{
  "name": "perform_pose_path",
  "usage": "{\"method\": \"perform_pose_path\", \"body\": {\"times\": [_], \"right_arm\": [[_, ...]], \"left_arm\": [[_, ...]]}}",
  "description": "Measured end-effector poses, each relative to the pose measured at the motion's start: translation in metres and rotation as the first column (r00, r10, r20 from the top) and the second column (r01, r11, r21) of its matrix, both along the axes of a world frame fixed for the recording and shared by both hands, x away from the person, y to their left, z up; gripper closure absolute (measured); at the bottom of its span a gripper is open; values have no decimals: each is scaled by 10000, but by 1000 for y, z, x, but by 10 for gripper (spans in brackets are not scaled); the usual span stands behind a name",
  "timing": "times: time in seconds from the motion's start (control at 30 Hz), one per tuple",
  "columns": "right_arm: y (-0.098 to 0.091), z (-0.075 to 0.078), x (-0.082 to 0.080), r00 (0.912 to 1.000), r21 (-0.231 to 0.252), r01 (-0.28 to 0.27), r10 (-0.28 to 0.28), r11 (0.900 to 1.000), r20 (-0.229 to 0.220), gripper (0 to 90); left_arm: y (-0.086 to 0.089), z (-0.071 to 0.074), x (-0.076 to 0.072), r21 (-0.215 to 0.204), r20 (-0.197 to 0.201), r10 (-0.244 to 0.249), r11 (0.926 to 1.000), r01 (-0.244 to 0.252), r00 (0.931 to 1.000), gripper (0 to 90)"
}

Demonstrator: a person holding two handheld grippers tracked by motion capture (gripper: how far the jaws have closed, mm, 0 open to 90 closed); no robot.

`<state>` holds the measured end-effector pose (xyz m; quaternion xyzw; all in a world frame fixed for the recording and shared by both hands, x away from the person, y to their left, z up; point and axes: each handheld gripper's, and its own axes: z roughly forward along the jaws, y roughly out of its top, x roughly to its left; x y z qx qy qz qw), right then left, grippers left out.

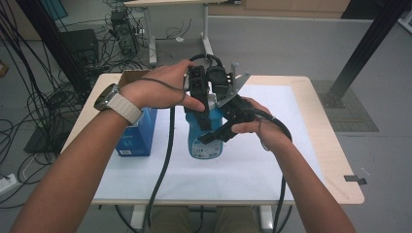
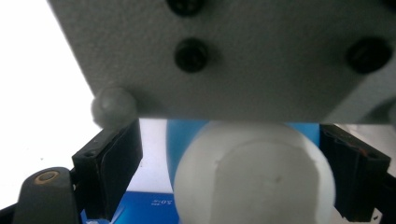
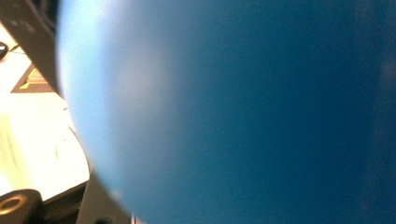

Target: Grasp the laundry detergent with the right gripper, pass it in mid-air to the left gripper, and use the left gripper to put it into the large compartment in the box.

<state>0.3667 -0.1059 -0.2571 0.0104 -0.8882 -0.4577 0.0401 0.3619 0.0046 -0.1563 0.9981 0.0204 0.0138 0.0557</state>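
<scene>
Bottle (image 1: 204, 138) stands upright mid-tabletop (image 1: 311, 160), long axis vertical, beside a blue box (image 1: 138, 133). Right gripper (image 1: 216, 137) clamps its blue body from the side, jaws clenched on it. Left gripper (image 1: 203, 119) comes from above, jaws straddling the white cap (image 2: 254, 179) w/ a gap on one side, not yet pressing. Left is nearer the cap, prob. next to grip and twist.

A lab: tangled floor cables (image 1: 29, 107), black rig frame (image 1: 369, 43).
</scene>
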Motion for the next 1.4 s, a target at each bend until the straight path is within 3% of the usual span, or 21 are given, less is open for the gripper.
{"method": "perform_pose_path", "body": {"times": [0.7,1.4], "right_arm": [[1,1,0,10000,75,-26,26,10000,57,434],[1,-2,0,10000,72,-90,90,9999,6,433]], "left_arm": [[0,-5,0,-72,-221,-95,9999,94,9997,236],[1,-8,1,-169,-628,-13,9999,3,9980,371]]}}
